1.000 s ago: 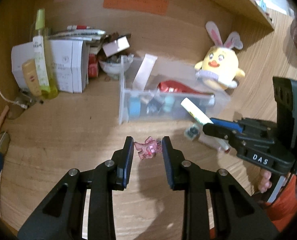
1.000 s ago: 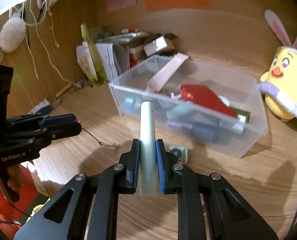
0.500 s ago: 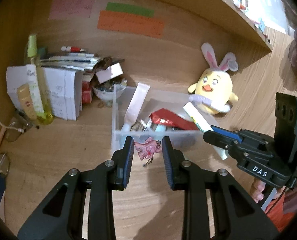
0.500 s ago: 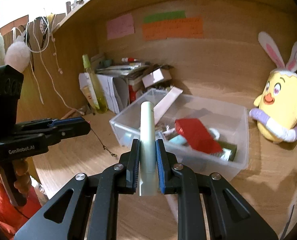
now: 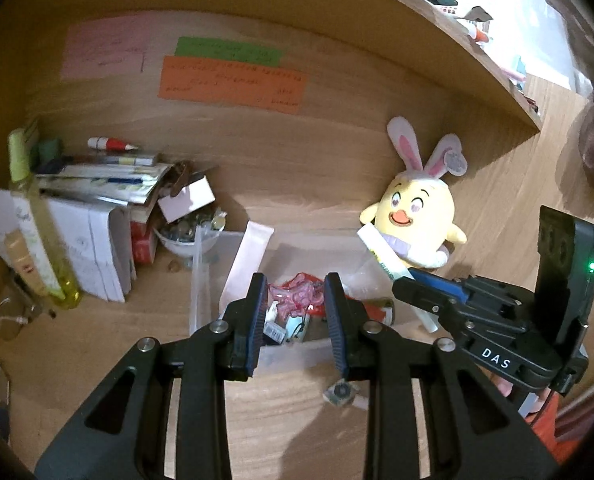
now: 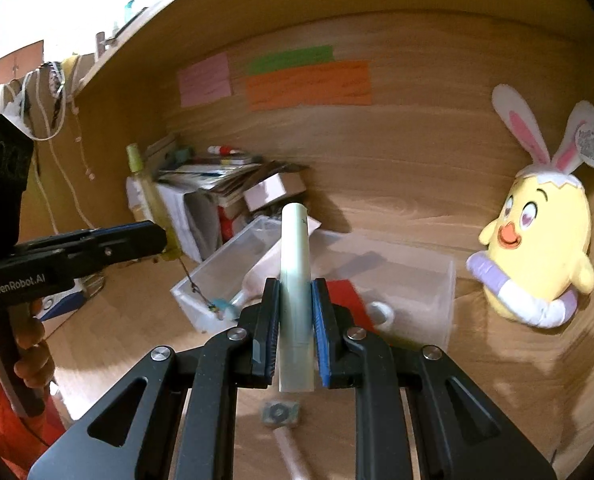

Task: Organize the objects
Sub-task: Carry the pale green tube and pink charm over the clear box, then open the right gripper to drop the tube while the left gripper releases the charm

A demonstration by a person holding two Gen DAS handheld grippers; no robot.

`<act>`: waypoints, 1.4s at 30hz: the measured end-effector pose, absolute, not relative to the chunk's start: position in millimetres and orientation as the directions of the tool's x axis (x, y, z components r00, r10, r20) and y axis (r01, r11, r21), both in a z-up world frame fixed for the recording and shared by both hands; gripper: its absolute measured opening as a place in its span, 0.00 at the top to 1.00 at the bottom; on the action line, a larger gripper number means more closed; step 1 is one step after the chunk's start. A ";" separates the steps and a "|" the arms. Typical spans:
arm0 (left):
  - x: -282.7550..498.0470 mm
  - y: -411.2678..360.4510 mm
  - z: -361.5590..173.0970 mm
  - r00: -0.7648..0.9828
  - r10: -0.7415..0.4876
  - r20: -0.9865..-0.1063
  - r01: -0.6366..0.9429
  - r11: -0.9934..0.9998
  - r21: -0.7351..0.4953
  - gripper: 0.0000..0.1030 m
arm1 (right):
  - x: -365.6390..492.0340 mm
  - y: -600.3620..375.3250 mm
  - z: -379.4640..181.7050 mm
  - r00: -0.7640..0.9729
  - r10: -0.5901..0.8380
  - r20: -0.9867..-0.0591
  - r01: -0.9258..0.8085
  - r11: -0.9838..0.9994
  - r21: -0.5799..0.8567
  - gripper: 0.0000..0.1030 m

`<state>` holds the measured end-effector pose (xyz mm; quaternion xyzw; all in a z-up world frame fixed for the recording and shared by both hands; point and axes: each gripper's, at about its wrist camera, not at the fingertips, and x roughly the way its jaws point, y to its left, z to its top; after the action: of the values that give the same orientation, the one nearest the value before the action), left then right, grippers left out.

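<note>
A pink charm (image 5: pixel 297 298) hangs between the pads of my left gripper (image 5: pixel 295 304), which is shut on it, above the clear plastic bin (image 5: pixel 196 280). In the right wrist view the left gripper (image 6: pixel 153 236) comes in from the left, and a thin chain dangles from its tip toward the bin (image 6: pixel 451 300). My right gripper (image 6: pixel 295 320) is shut on a pale green tube (image 6: pixel 294 264) that stands upright between its pads, in front of the bin. The left wrist view shows the right gripper (image 5: pixel 403 290) on the right with the tube (image 5: pixel 381 254) sticking out.
A yellow plush chick (image 5: pixel 413 216) sits right of the bin. Stacked papers and boxes (image 5: pixel 97 216), a green bottle (image 5: pixel 37 220) and a small bowl (image 5: pixel 185 236) crowd the back left. A small square piece (image 6: pixel 279 414) and a white stick (image 6: pixel 293 456) lie on the desk.
Both grippers have risen and moved toward the bin. The pink charm has left the desk and now hangs over the bin. The tube stays gripped.
</note>
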<state>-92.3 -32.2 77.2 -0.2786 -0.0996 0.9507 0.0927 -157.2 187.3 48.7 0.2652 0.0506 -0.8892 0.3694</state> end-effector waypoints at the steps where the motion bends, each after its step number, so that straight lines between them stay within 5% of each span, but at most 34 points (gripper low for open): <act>1: -97.4 -31.7 77.2 -0.826 0.236 -0.512 -0.124 -0.962 -0.244 0.72 | -159.7 187.3 49.6 -0.592 -0.624 -0.510 0.679 -0.727 0.100 0.86; 17: -156.8 -31.4 34.8 -0.759 0.239 -0.606 -0.077 -0.957 -0.281 0.72 | -216.9 165.6 21.1 -0.588 -0.534 -0.608 0.639 -0.767 0.055 0.86; 38: -177.3 -11.7 1.9 -0.706 0.200 -0.679 -0.104 -0.978 -0.180 0.72 | -236.1 146.9 -18.7 -0.531 -0.463 -0.709 0.640 -0.768 0.022 0.86; 42: -176.5 -15.0 2.8 -0.705 0.204 -0.680 -0.096 -0.977 -0.193 0.61 | -236.6 148.3 -17.1 -0.509 -0.476 -0.717 0.647 -0.761 0.046 0.73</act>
<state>-176.5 -15.0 2.8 -0.3755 -0.0714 0.9205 0.0814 -236.6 148.3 -17.1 0.3730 0.1145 -0.8611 0.3261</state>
